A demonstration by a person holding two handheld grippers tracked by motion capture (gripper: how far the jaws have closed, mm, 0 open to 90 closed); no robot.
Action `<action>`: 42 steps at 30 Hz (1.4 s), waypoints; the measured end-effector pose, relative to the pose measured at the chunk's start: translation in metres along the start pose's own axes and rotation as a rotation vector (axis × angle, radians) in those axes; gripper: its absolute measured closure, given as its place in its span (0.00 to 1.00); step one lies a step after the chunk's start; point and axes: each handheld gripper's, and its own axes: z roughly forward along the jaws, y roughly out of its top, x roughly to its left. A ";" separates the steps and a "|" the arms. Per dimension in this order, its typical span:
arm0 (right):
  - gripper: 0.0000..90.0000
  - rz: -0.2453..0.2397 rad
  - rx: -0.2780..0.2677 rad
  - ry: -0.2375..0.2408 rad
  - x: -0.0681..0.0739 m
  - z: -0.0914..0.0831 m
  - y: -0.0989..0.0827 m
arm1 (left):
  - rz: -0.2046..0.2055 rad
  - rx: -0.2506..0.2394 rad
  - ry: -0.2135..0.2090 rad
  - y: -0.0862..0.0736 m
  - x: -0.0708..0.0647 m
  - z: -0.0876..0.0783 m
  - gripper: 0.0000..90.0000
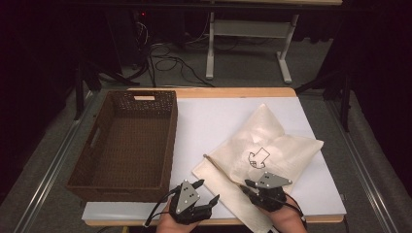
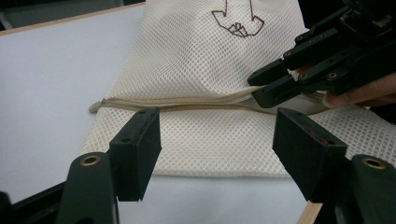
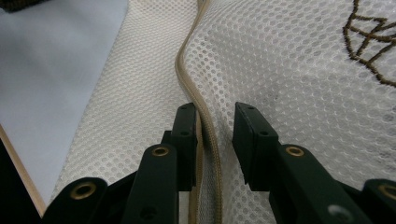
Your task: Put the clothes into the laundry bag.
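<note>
1. A brown woven basket (image 1: 126,141) stands at the left of the white table top (image 1: 214,116), well apart from both grippers; its near wall hides part of its floor in the high view.
2. The left gripper (image 1: 206,191) sits at the near edge of the table, just right of the basket's near corner. Its jaws stand wide apart with nothing between them. In the left gripper view they frame the near edge of the bag without touching it, the mesh lying beyond and below them.
3. The cream mesh laundry bag (image 1: 262,145) lies on the right half of the table, folded at an angle, with a dark embroidered mark (image 1: 257,158) on top. A beige zipper (image 2: 187,101) runs along its near side. Its near end slips under the right gripper and hand, so that part is hidden in the high view.
4. The right gripper (image 1: 250,185) rests on the bag near the table's front edge. Its jaws are a little apart, straddling the zipper (image 3: 205,121). The zipper runs between them, lying against the left pad (image 3: 187,140) and clear of the right one, so there is no clamp on it.
5. In the left gripper view the right gripper (image 2: 264,88) has its tips at the zipper line; whether a zipper pull lies there is too hidden to tell.
6. The person's hands are cut off by the bottom edge of the high view.
</note>
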 end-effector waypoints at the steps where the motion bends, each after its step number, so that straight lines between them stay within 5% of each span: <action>1: 0.80 -0.001 -0.005 -0.003 0.000 0.000 0.000 | 0.000 0.000 0.001 0.000 0.000 0.000 0.37; 12: 0.76 0.001 -0.018 0.004 0.003 -0.004 0.000 | -0.002 0.002 -0.001 0.000 0.000 0.001 0.37; 19: 0.52 -0.012 -0.057 0.070 0.014 -0.006 0.004 | -0.003 -0.001 0.002 0.000 0.000 0.000 0.36; 23: 0.46 -0.016 -0.107 0.032 0.012 -0.018 0.009 | -0.006 -0.002 0.000 0.000 0.000 0.000 0.36; 28: 0.44 0.058 -0.154 -0.040 -0.009 -0.035 0.005 | -0.007 -0.002 -0.002 0.001 0.000 0.001 0.36; 42: 0.29 0.268 -0.156 -0.266 -0.064 -0.077 -0.039 | 0.000 -0.003 -0.040 0.009 -0.004 0.015 0.35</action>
